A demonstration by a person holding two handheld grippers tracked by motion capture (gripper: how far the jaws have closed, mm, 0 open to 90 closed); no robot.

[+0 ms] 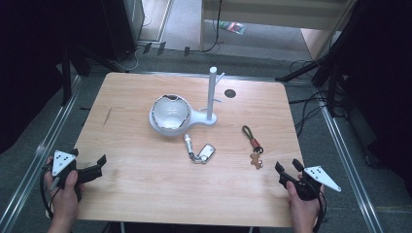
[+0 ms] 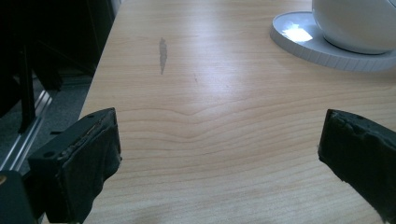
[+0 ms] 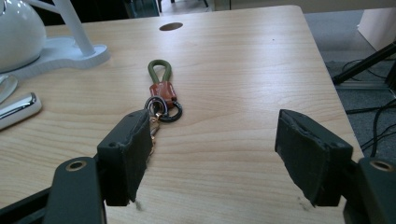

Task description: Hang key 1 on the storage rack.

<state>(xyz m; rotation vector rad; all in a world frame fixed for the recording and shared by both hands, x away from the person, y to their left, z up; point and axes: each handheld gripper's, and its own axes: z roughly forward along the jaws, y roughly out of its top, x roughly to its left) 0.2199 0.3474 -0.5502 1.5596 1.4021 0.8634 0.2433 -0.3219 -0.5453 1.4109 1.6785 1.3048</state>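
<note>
A white bowl (image 1: 170, 113) sits on a white stand base (image 1: 200, 119) with an upright peg post (image 1: 212, 92) near the table's middle back. A silver key fob with a small metal piece (image 1: 200, 152) lies in front of it. To the right lies a green-looped keychain (image 1: 253, 144) with a brown leather tab (image 3: 162, 88) and dark rings. My left gripper (image 1: 97, 167) rests open at the table's front left, its jaws wide apart over bare wood (image 2: 219, 140). My right gripper (image 1: 287, 168) stands open at the front right, just short of the keychain (image 3: 159, 70).
The wooden table (image 1: 145, 194) has a dark streak (image 2: 162, 53) at its left and a round hole (image 1: 230, 93) at the back right. Metal rails (image 1: 39, 150) and cables (image 1: 311, 104) run on the floor around it.
</note>
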